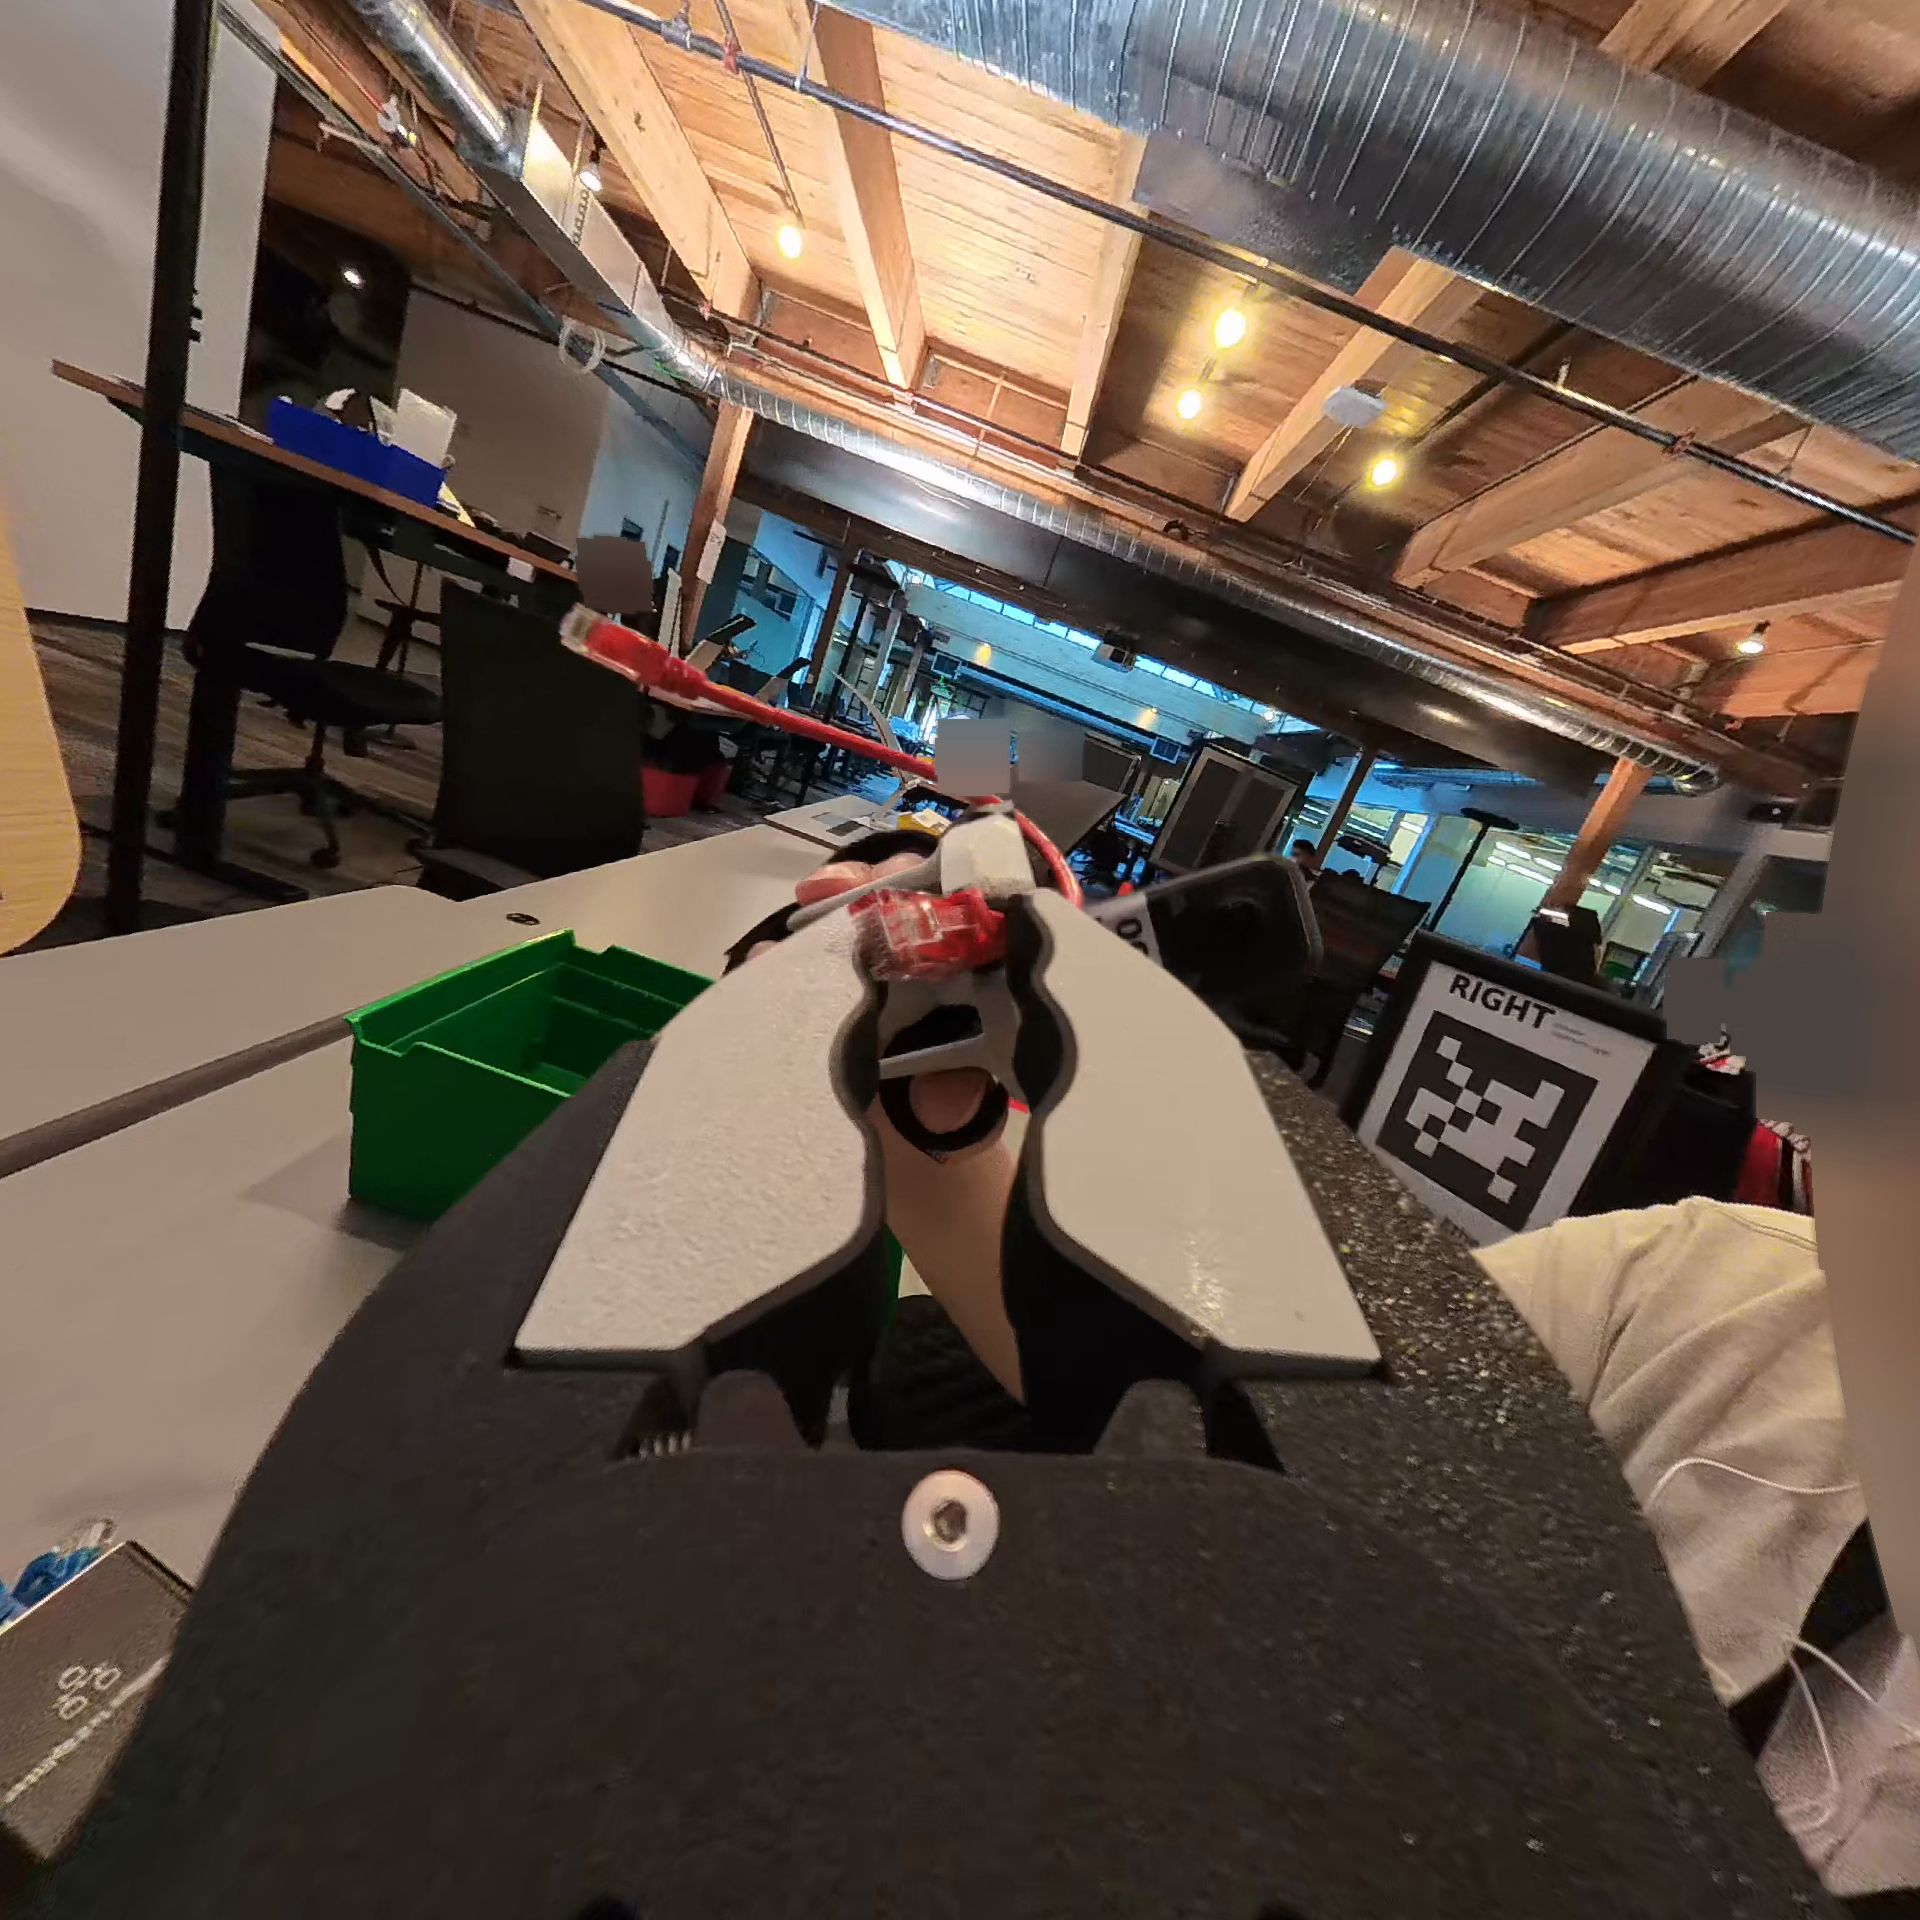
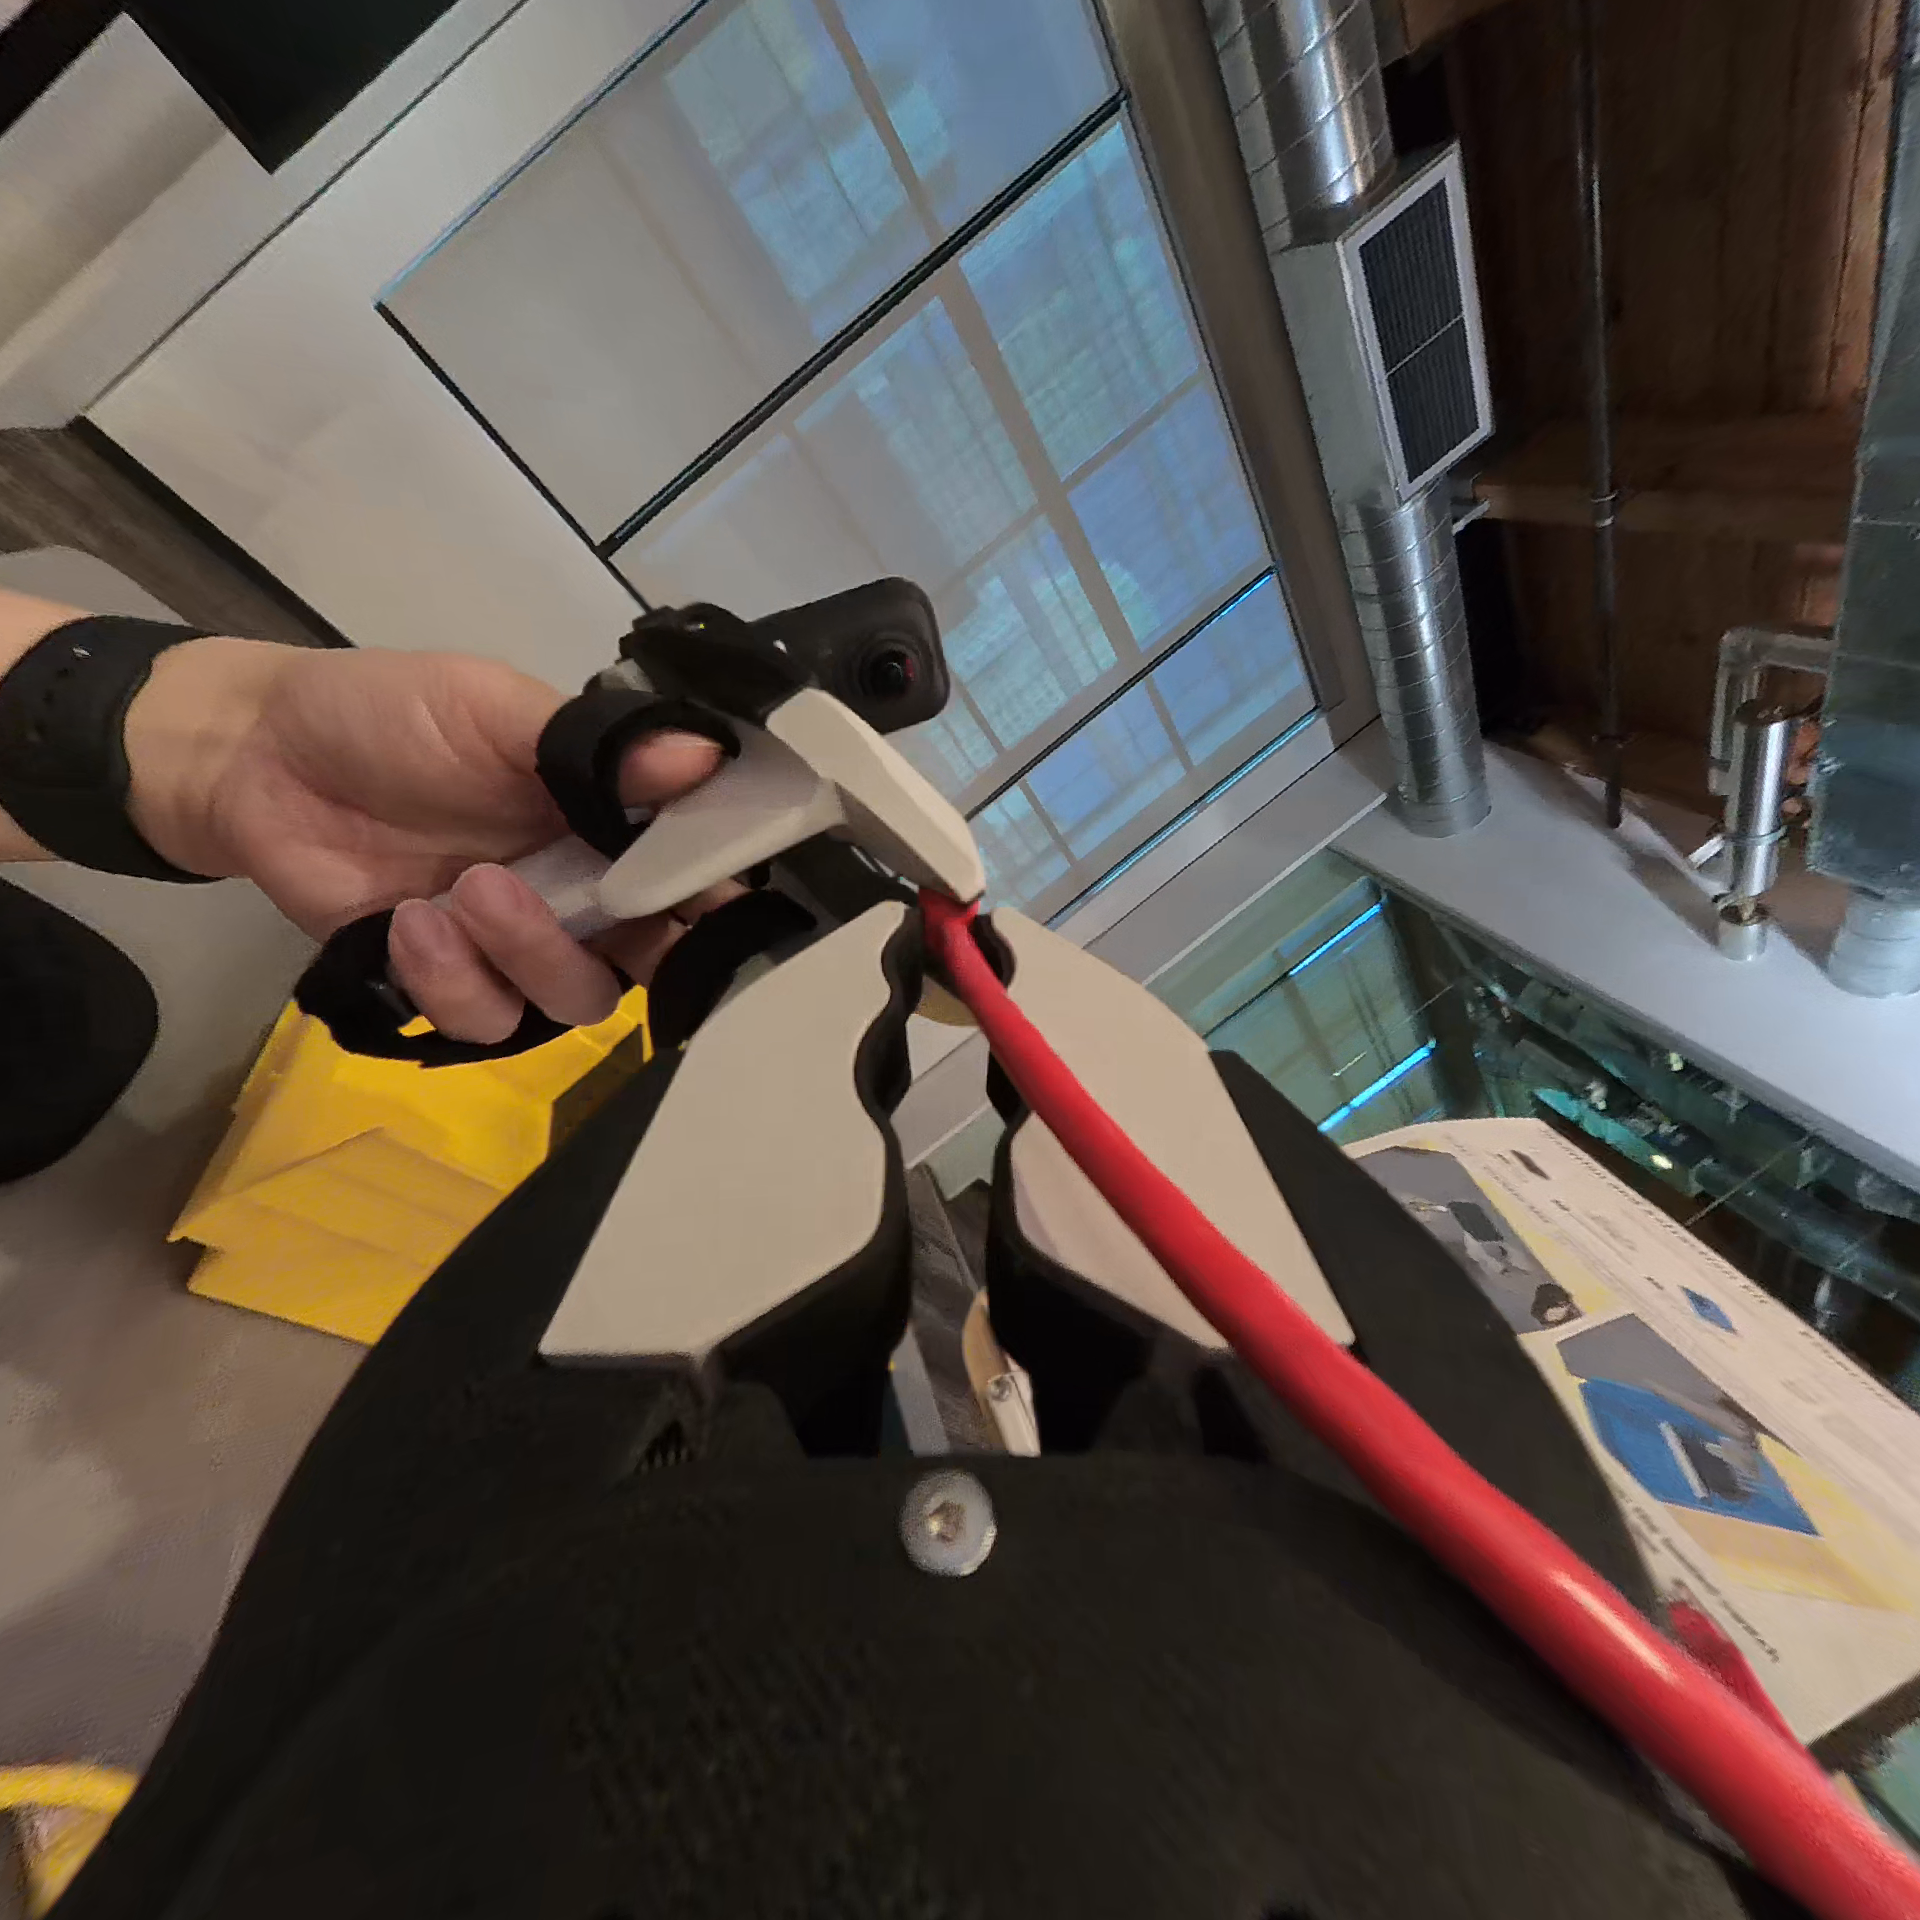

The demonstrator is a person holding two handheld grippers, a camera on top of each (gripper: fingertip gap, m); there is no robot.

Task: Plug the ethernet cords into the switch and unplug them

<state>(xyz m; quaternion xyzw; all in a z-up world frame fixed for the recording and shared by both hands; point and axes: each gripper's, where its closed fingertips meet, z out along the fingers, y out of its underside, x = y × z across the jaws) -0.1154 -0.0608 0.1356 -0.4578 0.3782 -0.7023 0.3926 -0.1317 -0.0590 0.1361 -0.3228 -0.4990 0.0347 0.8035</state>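
A red ethernet cord (image 2: 1049,1081) is held in the air above the desk (image 1: 156,1299), shared between both tools. The left gripper (image 1: 930,940) has its jaws closed on the cord's red plug with a clear tip (image 1: 914,930), which lies crosswise at the fingertips, tip toward the left. The right gripper (image 2: 951,940) has its jaws closed on the cord itself just behind that plug; from there the cord's long axis runs back over its right finger toward the lower right of the right wrist view. In the left wrist view the cord loops up past the tools and its other plug (image 1: 613,644) sticks out to the upper left. A green bin (image 1: 468,1070) stands on the desk to the left, a yellow bin (image 2: 343,1195) sits below the person's hand (image 2: 343,769), and a dark box (image 1: 73,1704) lies at the near left corner.
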